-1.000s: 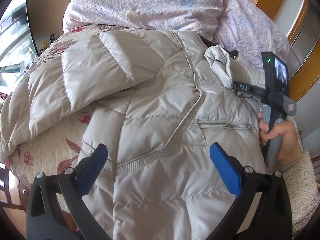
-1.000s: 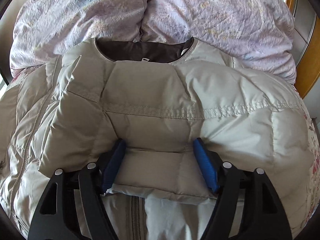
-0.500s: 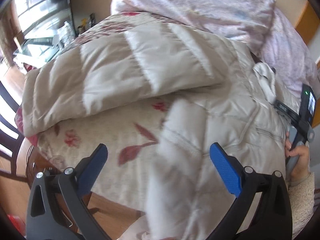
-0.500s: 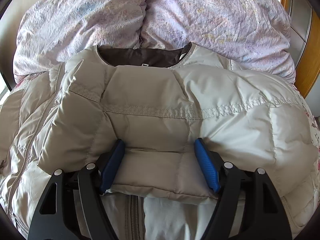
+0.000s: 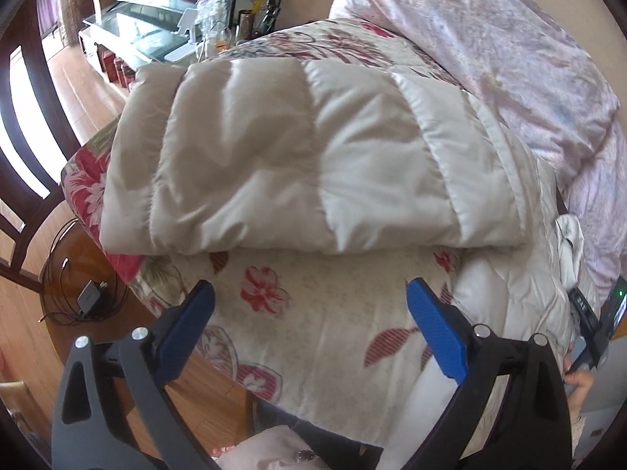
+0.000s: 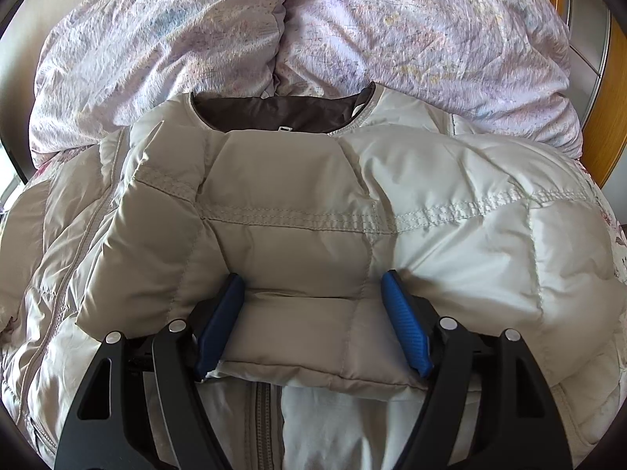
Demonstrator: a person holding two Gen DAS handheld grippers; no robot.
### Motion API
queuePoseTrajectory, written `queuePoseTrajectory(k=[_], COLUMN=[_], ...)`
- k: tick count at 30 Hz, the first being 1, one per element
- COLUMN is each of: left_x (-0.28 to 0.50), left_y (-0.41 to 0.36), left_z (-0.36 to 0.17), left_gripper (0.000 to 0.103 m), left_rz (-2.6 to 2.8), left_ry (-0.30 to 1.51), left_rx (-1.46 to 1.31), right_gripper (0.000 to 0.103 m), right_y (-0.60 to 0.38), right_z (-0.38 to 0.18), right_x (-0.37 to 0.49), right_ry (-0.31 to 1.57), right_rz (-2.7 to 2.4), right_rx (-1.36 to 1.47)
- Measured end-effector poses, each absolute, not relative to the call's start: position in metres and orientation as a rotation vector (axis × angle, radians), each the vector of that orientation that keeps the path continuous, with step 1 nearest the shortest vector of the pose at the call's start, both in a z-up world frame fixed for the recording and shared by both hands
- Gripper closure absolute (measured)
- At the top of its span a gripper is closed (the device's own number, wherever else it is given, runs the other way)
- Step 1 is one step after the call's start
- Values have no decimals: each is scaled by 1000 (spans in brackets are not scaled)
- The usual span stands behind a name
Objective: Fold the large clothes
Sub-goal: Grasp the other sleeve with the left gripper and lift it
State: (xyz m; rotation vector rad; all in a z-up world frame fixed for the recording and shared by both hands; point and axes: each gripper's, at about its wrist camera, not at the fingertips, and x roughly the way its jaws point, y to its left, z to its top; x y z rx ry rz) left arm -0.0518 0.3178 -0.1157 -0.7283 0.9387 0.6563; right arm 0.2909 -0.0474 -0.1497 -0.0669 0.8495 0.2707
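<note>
Left wrist view. At far left, a wooden floor (image 5: 78, 90) carries a coil of cable with a charger (image 5: 91, 293); behind it stands a low glass-topped cabinet (image 5: 129, 35) with small bottles and clutter. The bed (image 5: 313, 337), covered by a cream sheet with red flowers, fills the centre. One sleeve (image 5: 298, 160) of the beige puffer jacket lies stretched across the sheet, its cuff toward the left edge of the bed. The left gripper (image 5: 309, 329) hangs above bare sheet just below that sleeve; its blue fingers (image 5: 435, 337) stand wide apart with nothing between them. To the right lies the body of the jacket (image 5: 517, 297), and above it a pale lilac duvet (image 5: 509, 51). At the right edge a hand (image 5: 580, 387) grips the handle of the other tool.

Right wrist view. The jacket (image 6: 274, 235) lies front up on the bed, its brown-lined collar (image 6: 274, 111) against the duvet (image 6: 411, 35). The other sleeve (image 6: 470, 235) is folded across the chest. The right gripper (image 6: 313, 321) holds the cuff end of this sleeve, its fingers (image 6: 403, 321) pressed against both sides of the padded cloth, above the zip.
</note>
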Motion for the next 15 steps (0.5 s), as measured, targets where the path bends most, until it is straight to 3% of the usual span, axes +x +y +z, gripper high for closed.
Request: queuePoseTrajectory(k=[12,15], left_x=[-59,-63], left_y=[353,359], left_z=[-117,-117], left_gripper=[6,13], left_rz=[751,763], left_ry=[808,775], left_rx=[-843,-866], right_gripper=[28,28], right_y=[-48,-48], right_z=[-150,-150], right_x=[291,291], right_ry=[851,852], right_rz=[275,277], right_rx=[-58,-55])
